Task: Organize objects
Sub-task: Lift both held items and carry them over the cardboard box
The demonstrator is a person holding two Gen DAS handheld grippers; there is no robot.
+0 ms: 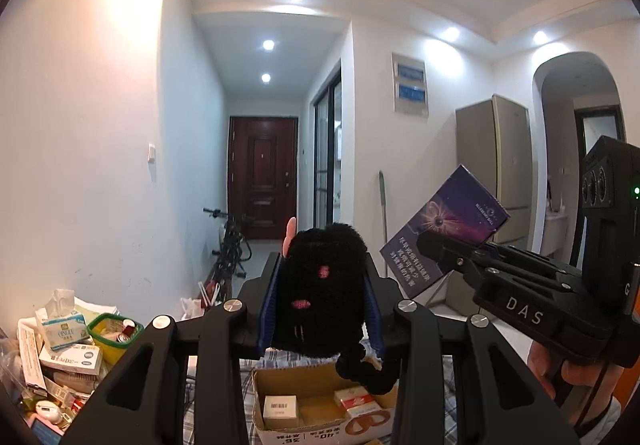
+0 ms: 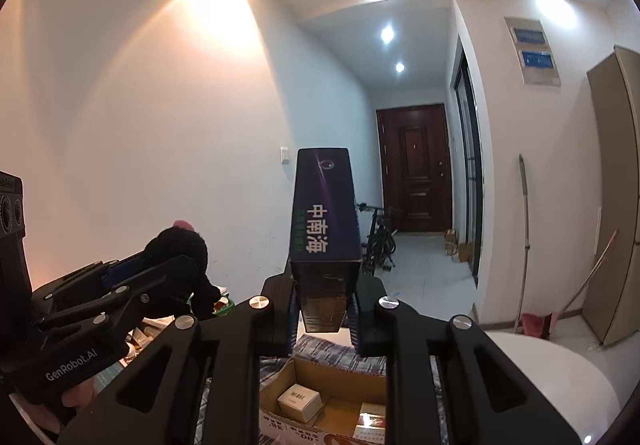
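My left gripper point(image 1: 322, 297) is shut on a black fuzzy toy point(image 1: 322, 285) with pink marks, held up above an open cardboard box point(image 1: 320, 405). My right gripper point(image 2: 324, 305) is shut on a dark purple box point(image 2: 324, 213) with Chinese writing, held upright above the same cardboard box point(image 2: 320, 401). In the left wrist view the right gripper point(image 1: 436, 249) and its purple box point(image 1: 444, 225) show at the right. In the right wrist view the left gripper point(image 2: 176, 277) and the black toy point(image 2: 180, 245) show at the left. The cardboard box holds small white and red packs.
A pile of tissue packs, cartons and a green tub point(image 1: 114, 331) lies at the left. A checked cloth point(image 2: 332, 353) lies under the cardboard box. A white round table edge point(image 2: 540, 365) is at the right. A bicycle point(image 1: 230, 249), door and fridge point(image 1: 496, 165) stand behind.
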